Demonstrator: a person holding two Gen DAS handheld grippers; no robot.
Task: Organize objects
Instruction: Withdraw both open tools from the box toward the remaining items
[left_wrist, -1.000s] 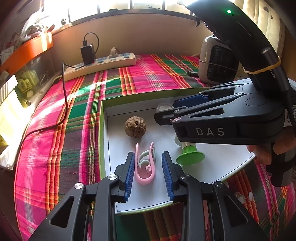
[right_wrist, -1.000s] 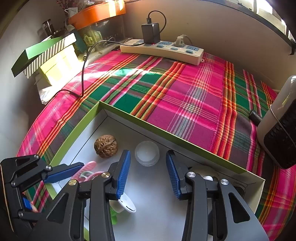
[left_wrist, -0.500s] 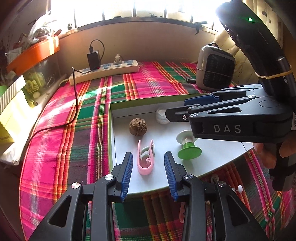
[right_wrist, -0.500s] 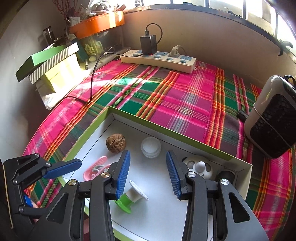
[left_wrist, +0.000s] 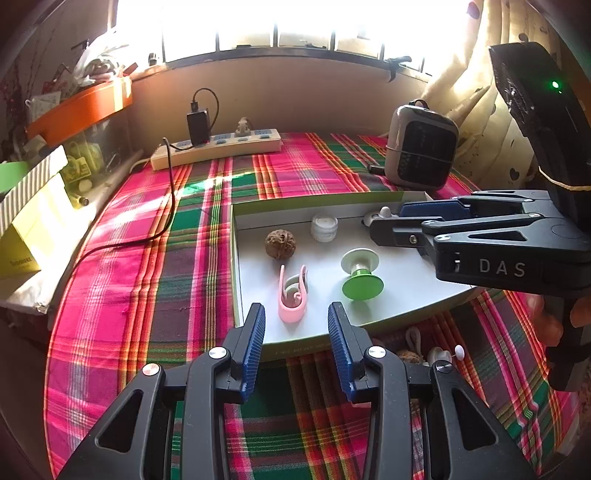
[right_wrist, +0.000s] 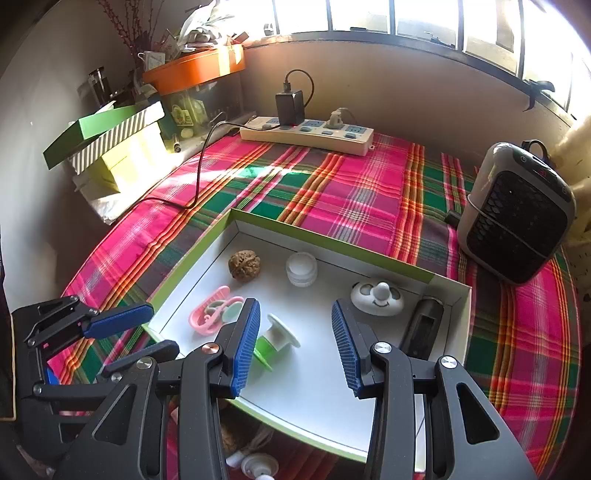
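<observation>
Pink clip (left_wrist: 292, 295) lies near-left in the white tray (left_wrist: 406, 295), by the walnut (left_wrist: 280, 243). Prob. light, springy plastic, slick; pinch across its closed end. Left gripper (left_wrist: 296, 339) fingers just widened, spread, empty; right gripper (right_wrist: 295, 347) spread, empty.

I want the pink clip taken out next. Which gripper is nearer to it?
Left. The left gripper hangs just short of the pink clip; the right gripper hangs farther off, over the green spool.
</observation>
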